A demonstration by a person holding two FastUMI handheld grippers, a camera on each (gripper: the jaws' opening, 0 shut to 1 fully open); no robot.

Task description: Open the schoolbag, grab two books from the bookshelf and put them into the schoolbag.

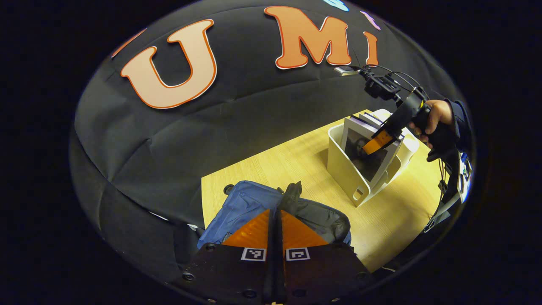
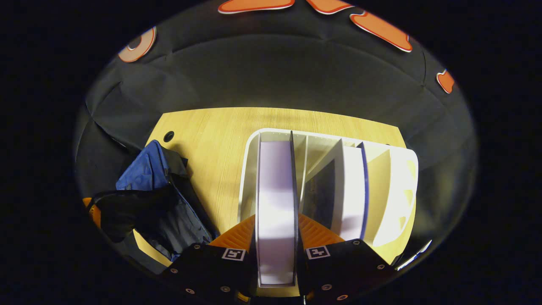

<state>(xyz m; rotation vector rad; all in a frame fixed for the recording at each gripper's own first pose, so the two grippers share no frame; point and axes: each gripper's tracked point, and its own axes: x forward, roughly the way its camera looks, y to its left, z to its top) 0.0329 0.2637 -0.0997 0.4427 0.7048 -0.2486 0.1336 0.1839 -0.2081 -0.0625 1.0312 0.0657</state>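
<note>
I see a black cloth wall (image 1: 237, 123) hanging creased behind the desk, ahead of both cameras. The pale wooden desk (image 2: 220, 140) is brightly lit from above, with a round cable hole (image 2: 168, 136) near its far-left corner.

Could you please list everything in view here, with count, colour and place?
Table: one, light wood, under everything.
Schoolbag: one, blue and black, at the table's edge, mouth held up.
Bookshelf: one, white, on the table.
Books: at least two in the bookshelf; the pale first book is gripped, the second book stands beside it.
Hand: one, holding the right gripper.
Left gripper: shut on the schoolbag.
Right gripper: shut on the first book.
</note>
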